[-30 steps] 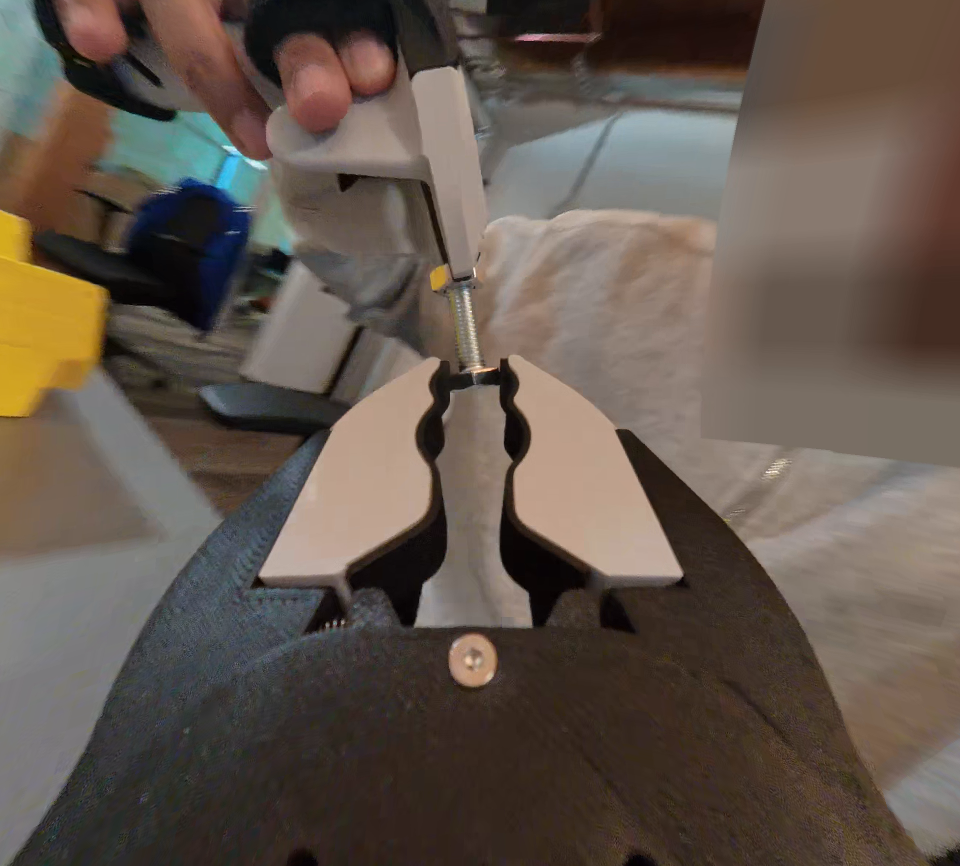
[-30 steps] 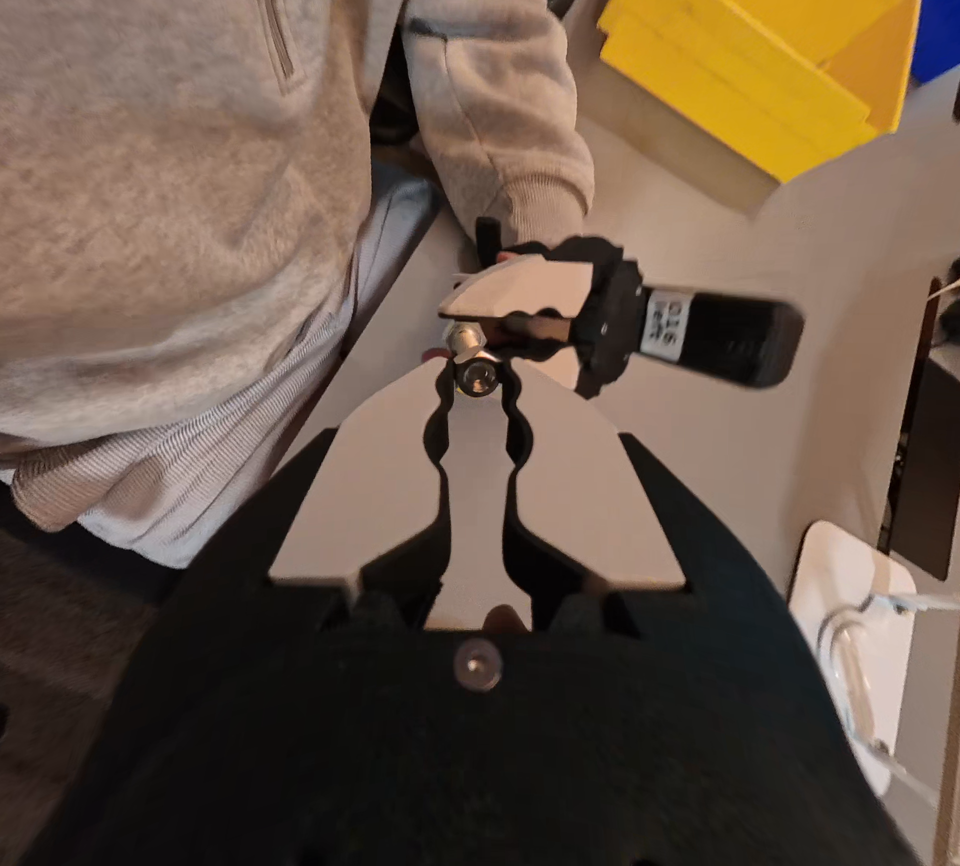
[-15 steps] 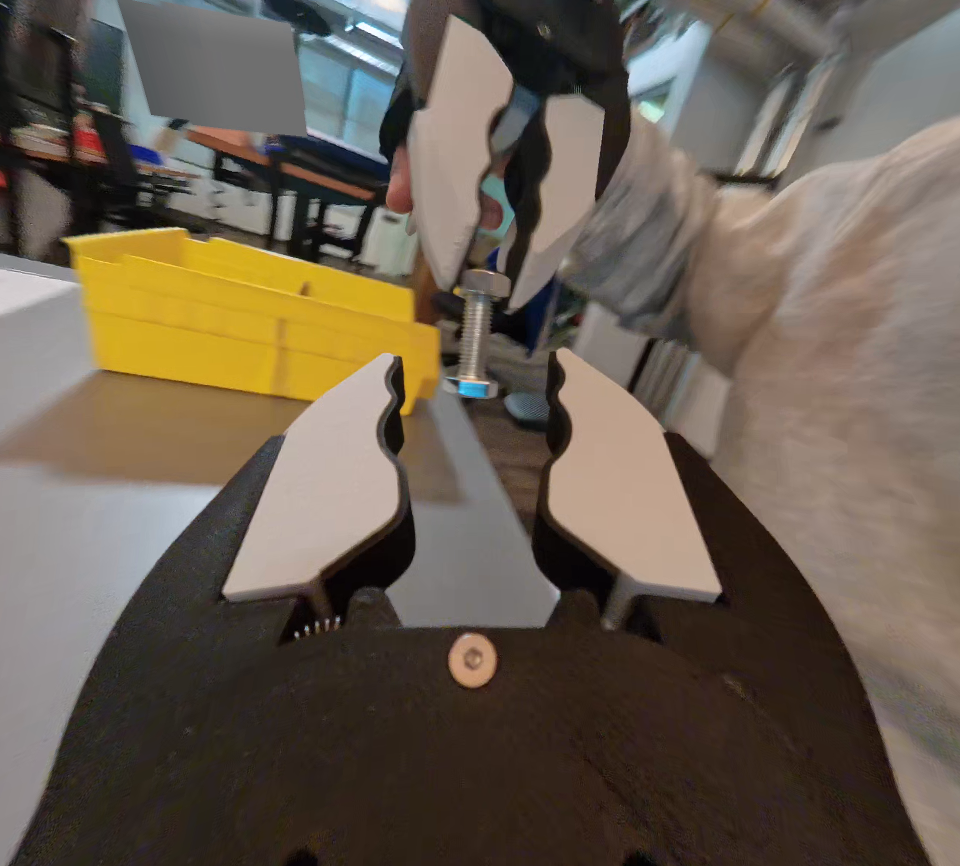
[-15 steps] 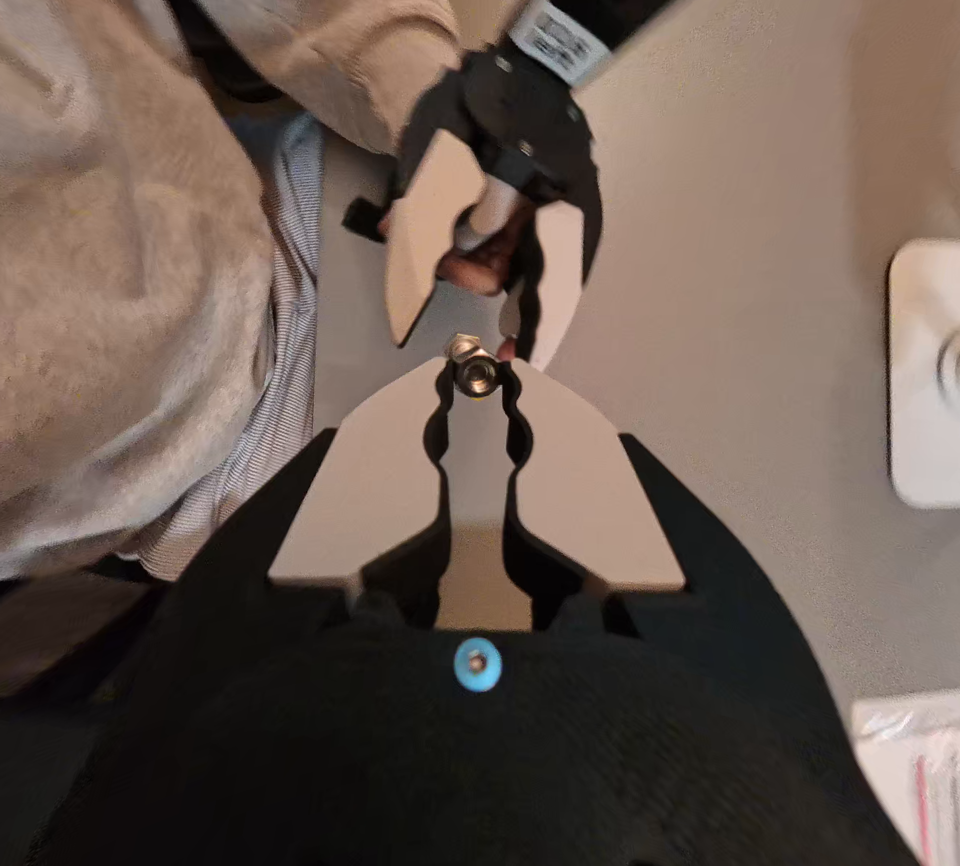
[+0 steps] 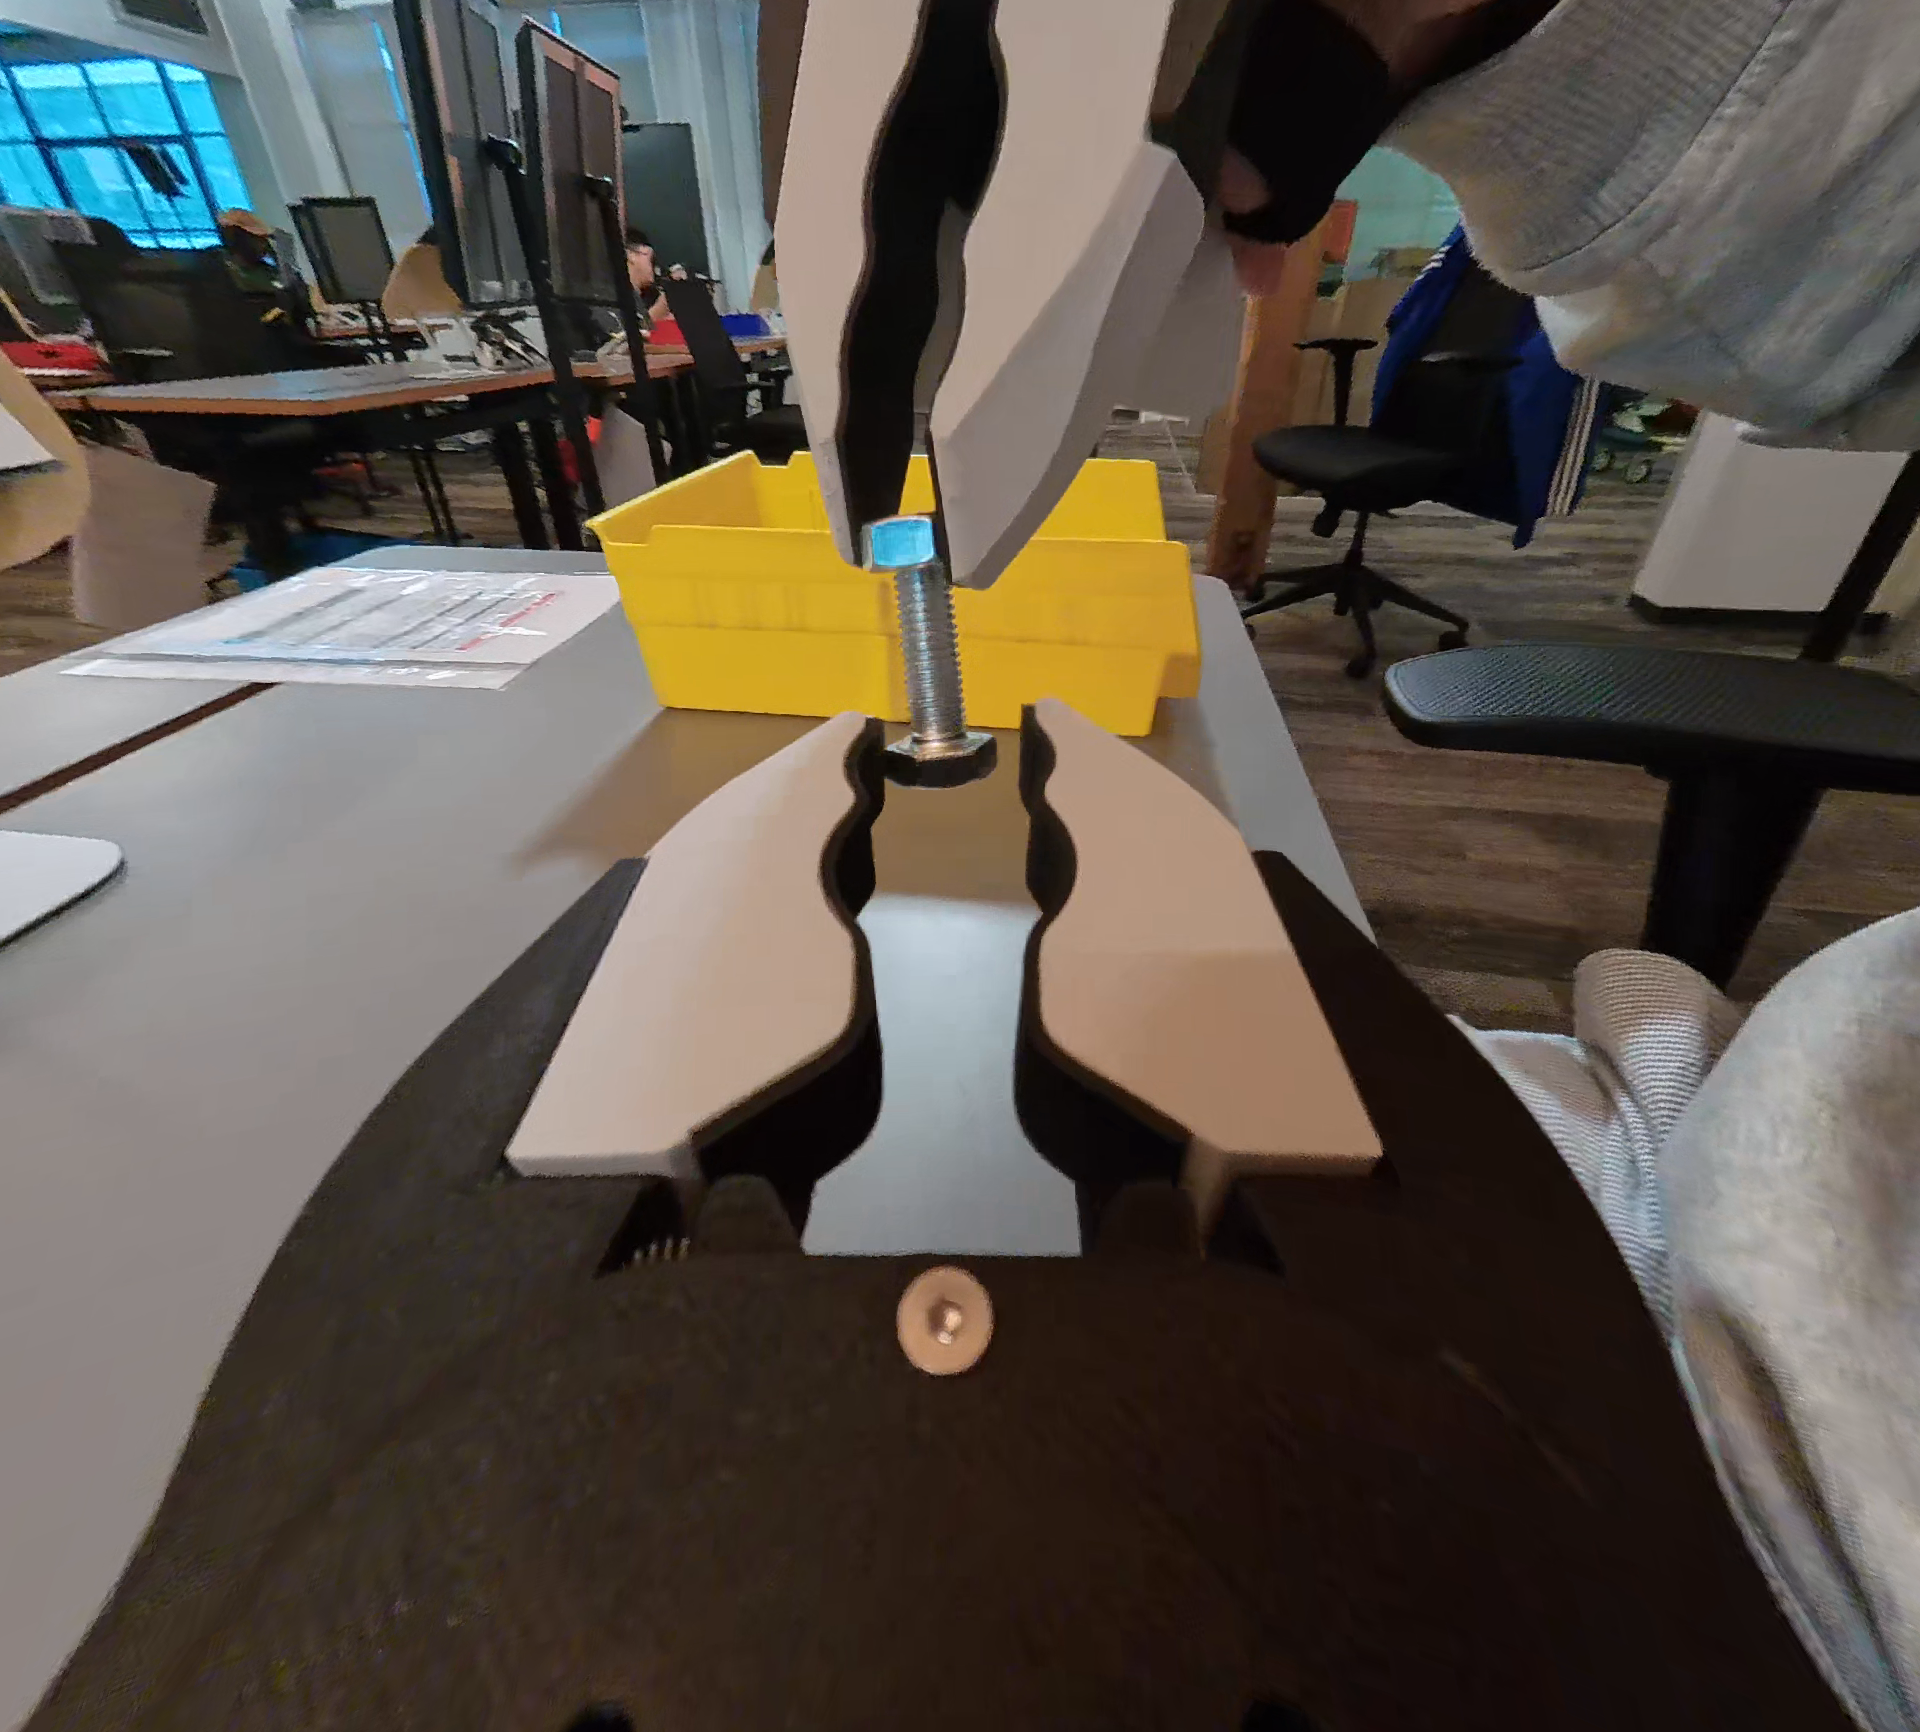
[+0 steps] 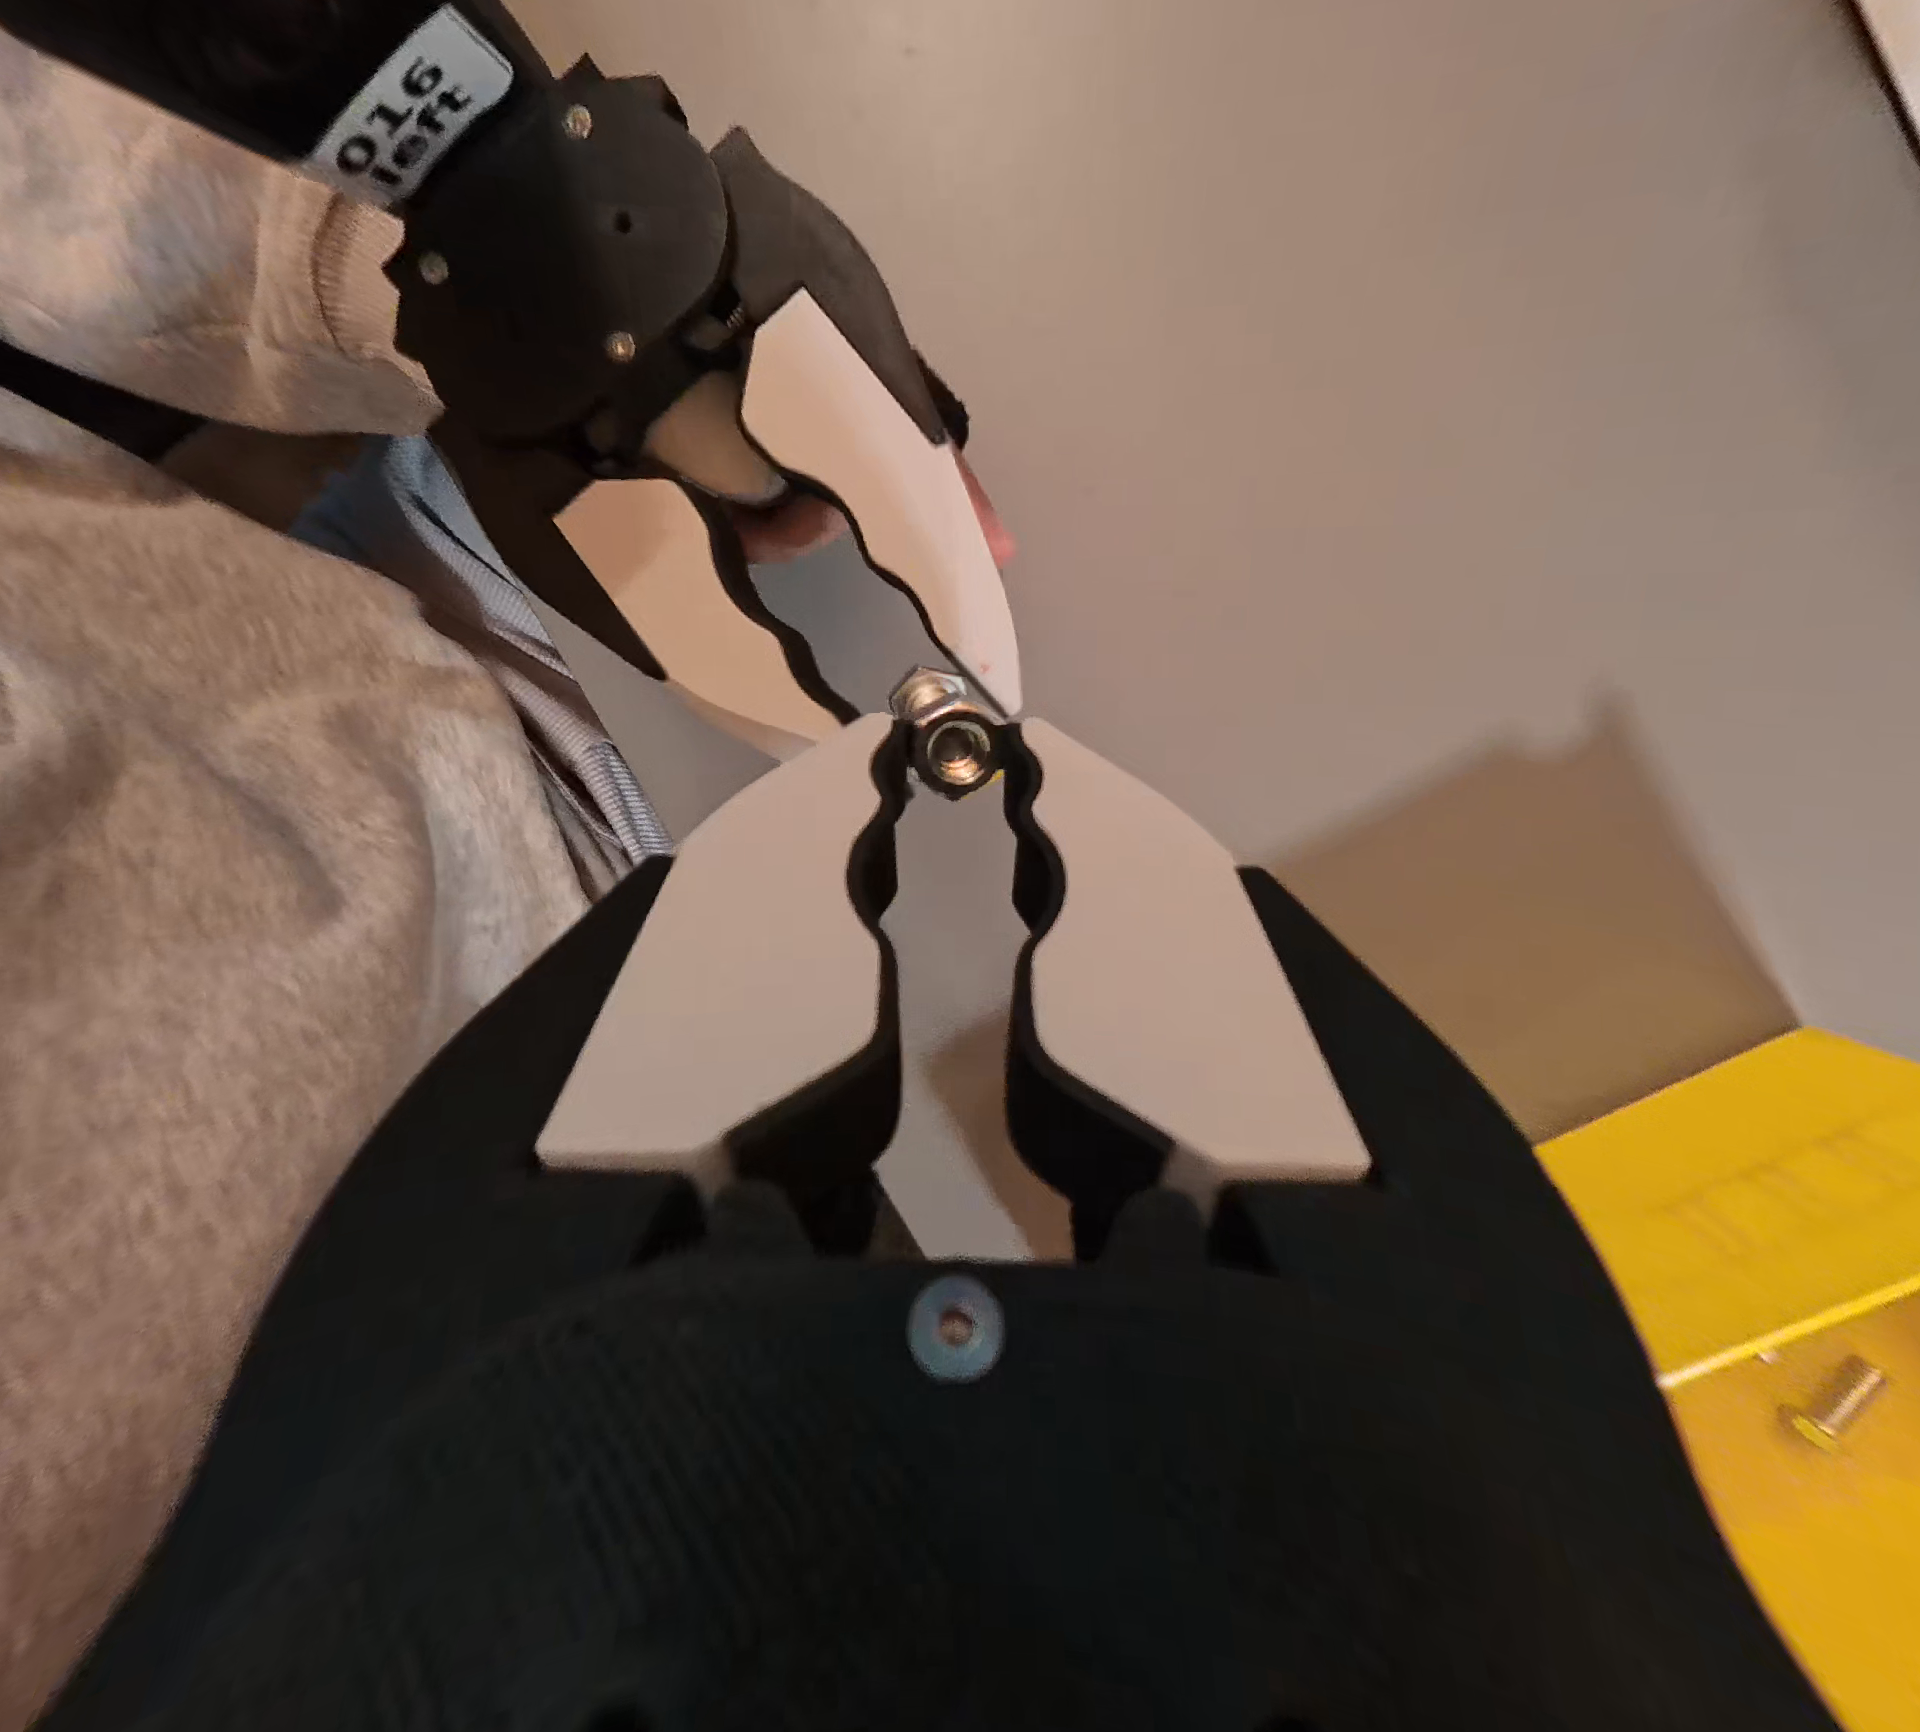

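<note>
A silver bolt (image 5: 928, 643) hangs upright over the grey table (image 5: 312, 903). My right gripper (image 5: 902, 555) comes down from above and is shut on the bolt's hex head (image 5: 902, 542). A dark nut (image 5: 940, 763) sits on the bolt's lower threads. My left gripper (image 5: 948, 726) has its jaws close on either side of the nut, with a thin gap on the right side. In the right wrist view, my right gripper (image 6: 948, 732) holds the bolt (image 6: 951, 752) end-on. The left gripper (image 6: 925, 700) reaches in from the upper left around the nut (image 6: 923, 693).
A yellow bin (image 5: 1039, 643) stands on the table just behind the bolt; in the right wrist view it (image 6: 1714, 1267) holds a loose bolt (image 6: 1834, 1417). Papers (image 5: 364, 622) lie at the far left. A black office chair (image 5: 1662, 726) stands to the right, off the table. Both grippers' tips are close together, under 4 cm apart.
My left gripper let go of the nut, opened wide and swung round, and has now narrowed around the nut again. My right gripper has kept hold of the bolt head.
</note>
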{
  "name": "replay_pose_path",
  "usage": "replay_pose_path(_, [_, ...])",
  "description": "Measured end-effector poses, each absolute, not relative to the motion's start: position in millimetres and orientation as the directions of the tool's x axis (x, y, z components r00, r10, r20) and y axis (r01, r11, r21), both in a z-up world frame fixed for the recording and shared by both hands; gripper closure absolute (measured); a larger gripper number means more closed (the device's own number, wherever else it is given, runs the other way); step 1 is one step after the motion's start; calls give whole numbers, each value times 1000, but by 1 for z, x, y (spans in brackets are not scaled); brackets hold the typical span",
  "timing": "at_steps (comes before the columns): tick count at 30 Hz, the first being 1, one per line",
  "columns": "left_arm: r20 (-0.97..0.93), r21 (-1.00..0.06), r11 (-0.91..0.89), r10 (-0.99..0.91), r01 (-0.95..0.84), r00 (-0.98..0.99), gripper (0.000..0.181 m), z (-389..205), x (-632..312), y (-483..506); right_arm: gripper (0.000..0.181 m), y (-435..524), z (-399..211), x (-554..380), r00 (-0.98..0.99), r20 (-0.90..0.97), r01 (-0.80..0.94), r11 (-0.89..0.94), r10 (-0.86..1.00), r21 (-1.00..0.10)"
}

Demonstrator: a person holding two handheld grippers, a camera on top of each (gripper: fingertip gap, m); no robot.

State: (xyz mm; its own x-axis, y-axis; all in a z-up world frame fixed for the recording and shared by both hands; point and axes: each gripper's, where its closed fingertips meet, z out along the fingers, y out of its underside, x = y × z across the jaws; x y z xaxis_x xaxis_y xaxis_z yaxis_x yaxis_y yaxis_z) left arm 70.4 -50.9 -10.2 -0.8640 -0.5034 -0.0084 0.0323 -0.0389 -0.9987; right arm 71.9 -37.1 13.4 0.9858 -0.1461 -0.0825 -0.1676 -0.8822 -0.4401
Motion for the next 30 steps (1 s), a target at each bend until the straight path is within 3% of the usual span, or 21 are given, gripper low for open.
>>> replay_pose_path(6, [33, -998, -62, -415, -8, -909, 161, -8, 60, -55, 163, -39, 16, 59, 998, -64, -24, -907, 3, -421])
replay_pose_path(13, [165, -974, -176, -125, -142, -978, 162, 5, 27, -63, 163, -47, 26, 29, 915, 20, 359, -793, 403, -493])
replay_pose_path(17, [230, -953, -194, 41, -234, -972, 162, 8, 11, -64, 163, -51, 29, 16, 858, 13, 438, -720, 513, -538])
replay_pose_path(25, [321, -861, -232, 445, -453, -836, 162, 36, -28, -47, 163, -39, 54, -15, 746, 110, 527, -482, 656, -700])
replay_pose_path(30, [357, -767, -210, 646, -607, -674, 162, 48, -41, -33, 163, -29, 64, -27, 653, 254, 624, -317, 714, -714])
